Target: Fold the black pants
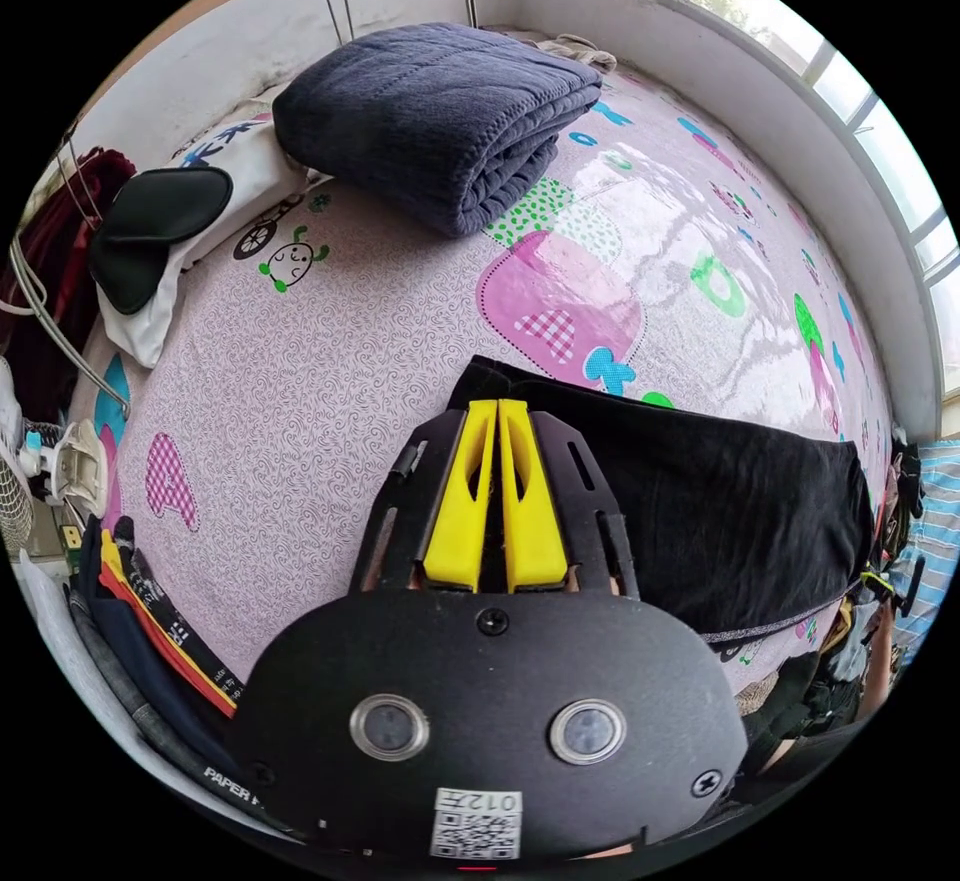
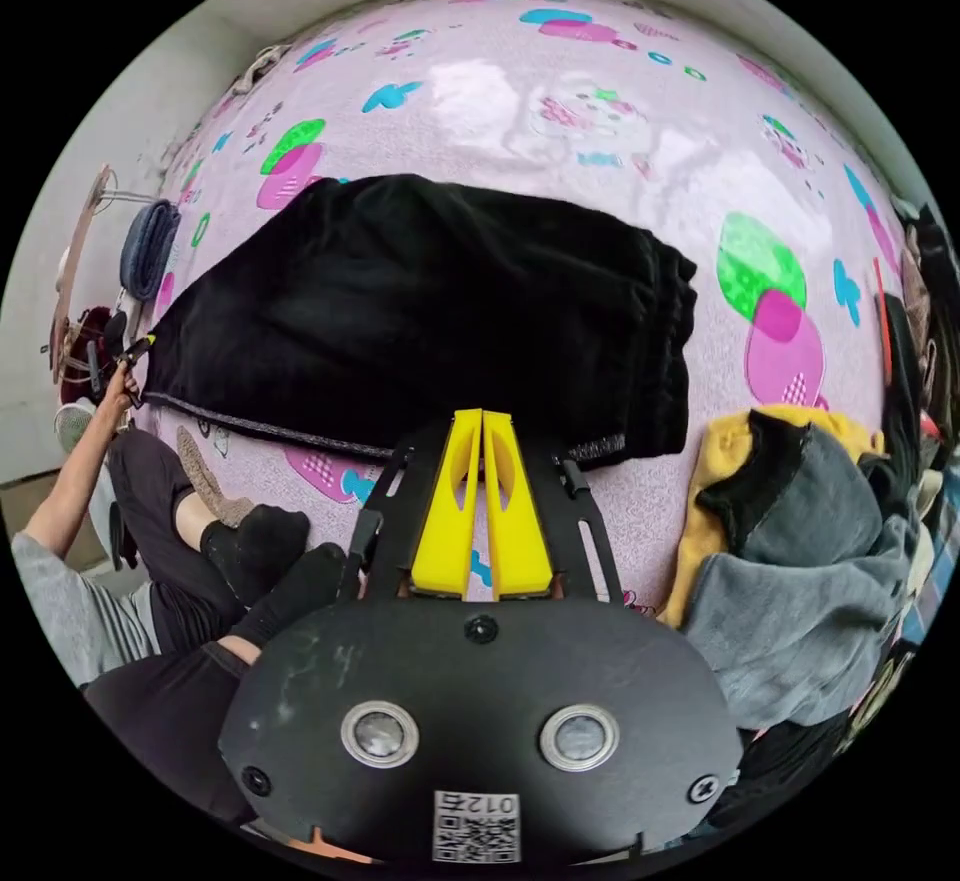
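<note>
The black pants [image 2: 420,311] lie folded flat across a pink patterned mat [image 2: 600,111]. My right gripper [image 2: 482,413] is shut, its yellow jaws pressed together over the pants' near hem with the grey seam. The left gripper [image 1: 498,403] is shut too, its tips at the pants' [image 1: 720,501] left corner. In the right gripper view the left gripper [image 2: 135,349] shows small, held by a hand at the pants' far left corner.
A folded navy blanket [image 1: 440,111] and a white pillow with a black eye mask [image 1: 160,221] sit at the mat's far end. A pile of yellow and grey clothes [image 2: 790,541] lies right of the pants. The person's legs [image 2: 250,541] rest by the near edge.
</note>
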